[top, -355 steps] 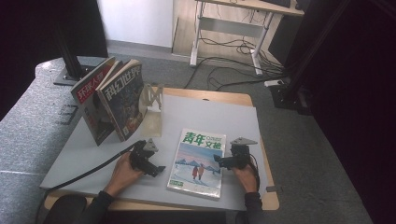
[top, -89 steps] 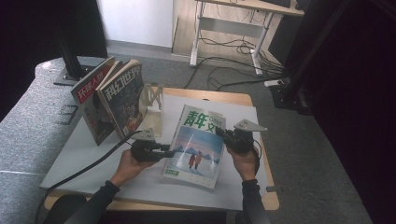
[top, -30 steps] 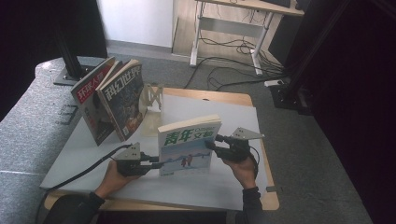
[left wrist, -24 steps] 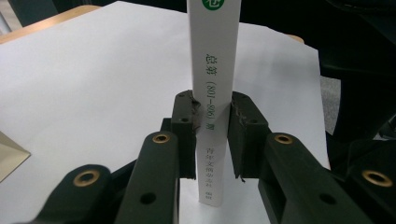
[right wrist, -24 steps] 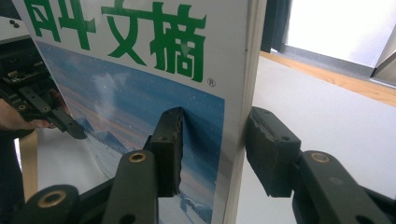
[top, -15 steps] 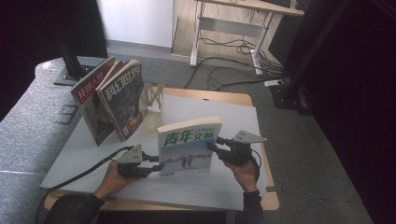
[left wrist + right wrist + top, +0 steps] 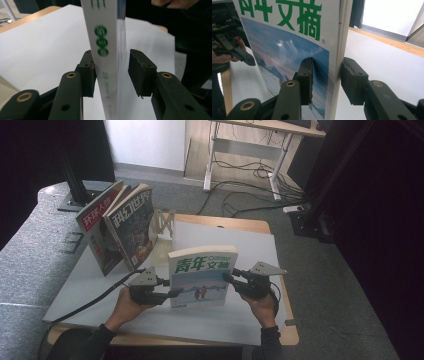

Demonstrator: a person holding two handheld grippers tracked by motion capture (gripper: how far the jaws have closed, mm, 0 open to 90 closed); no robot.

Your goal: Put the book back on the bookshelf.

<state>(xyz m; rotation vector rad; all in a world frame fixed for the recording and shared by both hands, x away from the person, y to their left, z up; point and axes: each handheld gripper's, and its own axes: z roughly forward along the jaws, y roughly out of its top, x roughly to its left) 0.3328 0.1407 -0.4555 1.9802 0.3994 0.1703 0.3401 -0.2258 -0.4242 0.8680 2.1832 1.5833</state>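
A magazine (image 7: 202,277) with green characters and a snowy blue cover stands upright on its lower edge on the white board (image 7: 220,237). My left gripper (image 7: 170,287) is at its spine side. In the left gripper view the spine (image 7: 105,32) runs between the jaws of the left gripper (image 7: 110,52), which have just been opening: one pad still touches and the other stands clear. My right gripper (image 7: 231,276) is at the page-edge side. Its jaws have just been closing, and the right gripper (image 7: 327,60) has one pad on the cover (image 7: 287,37) and one on the back.
Two other magazines (image 7: 95,227) (image 7: 132,227) lean upright in a wooden rack (image 7: 162,227) at the back left. A black stand (image 7: 75,190) rises behind them on the grey surface. The left gripper's cable (image 7: 90,302) trails off to the front left.
The magazine lay flat, was tipped up, and for the last second has stood upright. The left gripper's jaws have spread off the spine and the left hand has risen slightly.
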